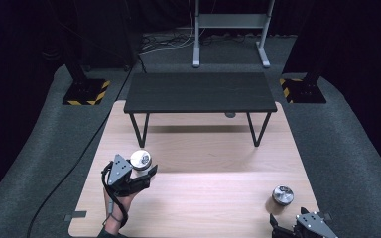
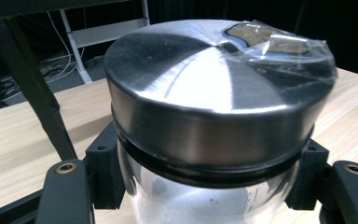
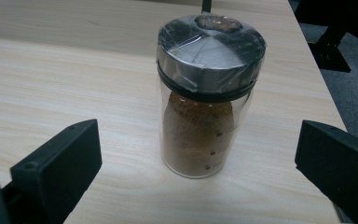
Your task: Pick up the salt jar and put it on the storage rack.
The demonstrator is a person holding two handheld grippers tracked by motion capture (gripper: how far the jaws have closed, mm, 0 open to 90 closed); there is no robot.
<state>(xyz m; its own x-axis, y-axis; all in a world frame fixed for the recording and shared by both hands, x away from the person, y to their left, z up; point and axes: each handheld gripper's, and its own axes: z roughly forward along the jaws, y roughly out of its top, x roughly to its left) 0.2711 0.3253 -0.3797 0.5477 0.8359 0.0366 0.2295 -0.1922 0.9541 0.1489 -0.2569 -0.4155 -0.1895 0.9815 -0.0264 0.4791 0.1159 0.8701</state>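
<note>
- The left gripper (image 2: 205,186) has its black pads (image 2: 105,172) clamped on the clear glass body of a jar (image 2: 214,205), one pad on each side, just under the jar's steel lid (image 2: 214,88).
- That lid (image 1: 140,159) carries a patch of crinkled clear film (image 2: 279,44) at its far edge.
- The right gripper (image 3: 200,186) stands with its jaws wide apart, pressing on nothing.
- Just ahead of them, between the two pads (image 3: 58,163), a second jar (image 3: 200,130) stands upright on the wooden table (image 3: 74,70), holding brown powder and capped with a film-wrapped steel lid (image 3: 210,51).
- Beyond both grippers, a small black table (image 1: 198,92) stands on the far end of the wooden one.
</note>
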